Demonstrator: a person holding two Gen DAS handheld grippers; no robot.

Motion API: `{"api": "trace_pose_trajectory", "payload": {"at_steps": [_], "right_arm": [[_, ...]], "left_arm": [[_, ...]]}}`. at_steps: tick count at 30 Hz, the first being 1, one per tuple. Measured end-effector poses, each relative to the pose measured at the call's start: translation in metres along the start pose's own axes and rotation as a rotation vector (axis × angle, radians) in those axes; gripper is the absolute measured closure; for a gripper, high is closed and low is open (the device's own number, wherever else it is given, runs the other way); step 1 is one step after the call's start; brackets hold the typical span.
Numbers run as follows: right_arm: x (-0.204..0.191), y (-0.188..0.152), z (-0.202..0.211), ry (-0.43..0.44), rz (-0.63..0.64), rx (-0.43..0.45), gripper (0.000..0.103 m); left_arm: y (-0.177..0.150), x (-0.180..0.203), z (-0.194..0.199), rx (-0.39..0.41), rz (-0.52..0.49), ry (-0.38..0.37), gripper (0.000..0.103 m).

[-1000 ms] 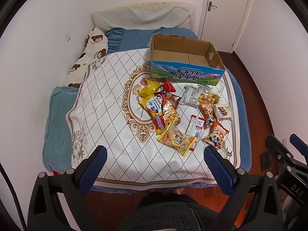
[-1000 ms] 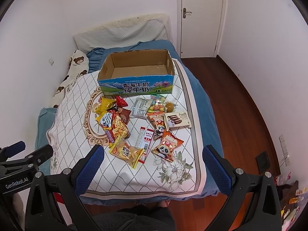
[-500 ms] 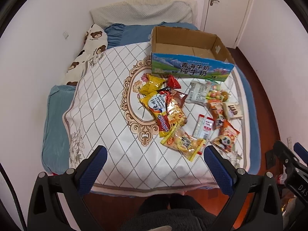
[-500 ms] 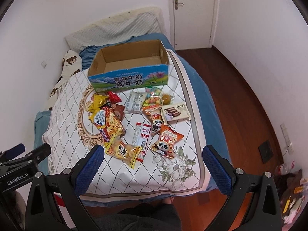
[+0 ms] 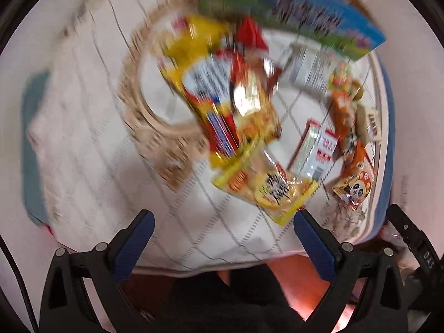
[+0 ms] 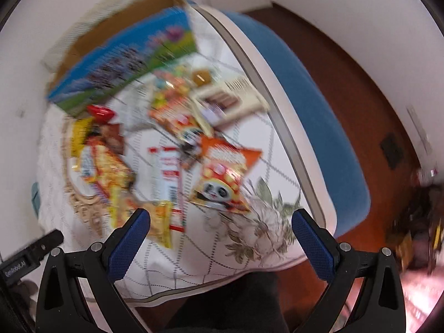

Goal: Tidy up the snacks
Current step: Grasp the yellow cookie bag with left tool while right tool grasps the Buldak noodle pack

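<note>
Clearly both views are blurring, yet the layout is reading well enough. The box (image 5: 291, 8) is sitting open-topped at the far end of the quilt (image 5: 91, 127), stiff cardboard, its long side running across. Just in front of it the snacks (image 5: 238, 102) are lying loose and overlapping: light, crinkly, slippery packets, best pinched at a flat sealed edge. The yellow bag (image 5: 266, 186) is lying nearest the left gripper (image 5: 223, 234), long axis slanting down to the right. The panda bag (image 6: 222, 177) is lying upright-facing ahead of the right gripper (image 6: 220, 231). Both grippers are hovering wide apart, empty.
</note>
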State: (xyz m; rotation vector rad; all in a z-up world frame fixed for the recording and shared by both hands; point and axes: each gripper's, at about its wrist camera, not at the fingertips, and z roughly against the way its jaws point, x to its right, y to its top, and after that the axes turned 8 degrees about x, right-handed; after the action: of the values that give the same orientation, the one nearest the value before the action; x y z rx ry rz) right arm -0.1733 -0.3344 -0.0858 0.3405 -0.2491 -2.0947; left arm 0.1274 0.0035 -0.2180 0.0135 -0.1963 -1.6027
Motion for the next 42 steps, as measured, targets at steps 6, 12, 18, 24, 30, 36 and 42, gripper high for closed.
{"api": "trace_pose_trajectory", "payload": {"at_steps": [6,12,18,24,30,36,42], "right_arm": [[0.022,0.006,-0.027,-0.002,-0.103,-0.048,0.000],[0.024,0.022,-0.066,0.025,-0.104,-0.114,0.000],[0.013,0.031,-0.099,0.050,-0.055,-0.158,0.005],[0.010,0.027,-0.124,0.062,0.021,-0.216,0.042],[0.021,0.031,-0.128,0.008,0.141,-0.208,0.043],[0.024,0.042,-0.126,0.035,0.181,-0.236,0.024],[0.004,0.060,-0.078,0.067,0.240,-0.148,0.023]], "left_arm": [[0.004,0.006,-0.065,-0.176,0.171,-0.137,0.008],[0.008,0.002,-0.111,-0.261,0.440,-0.241,0.008],[0.013,0.013,-0.117,-0.213,0.430,-0.163,0.034],[0.010,0.073,-0.090,-0.058,0.023,0.054,0.041],[-0.004,0.106,-0.096,-0.026,-0.165,0.168,0.039],[-0.028,0.108,-0.116,-0.055,-0.113,0.142,0.045],[-0.062,0.087,-0.086,-0.001,-0.057,0.136,0.054]]}}
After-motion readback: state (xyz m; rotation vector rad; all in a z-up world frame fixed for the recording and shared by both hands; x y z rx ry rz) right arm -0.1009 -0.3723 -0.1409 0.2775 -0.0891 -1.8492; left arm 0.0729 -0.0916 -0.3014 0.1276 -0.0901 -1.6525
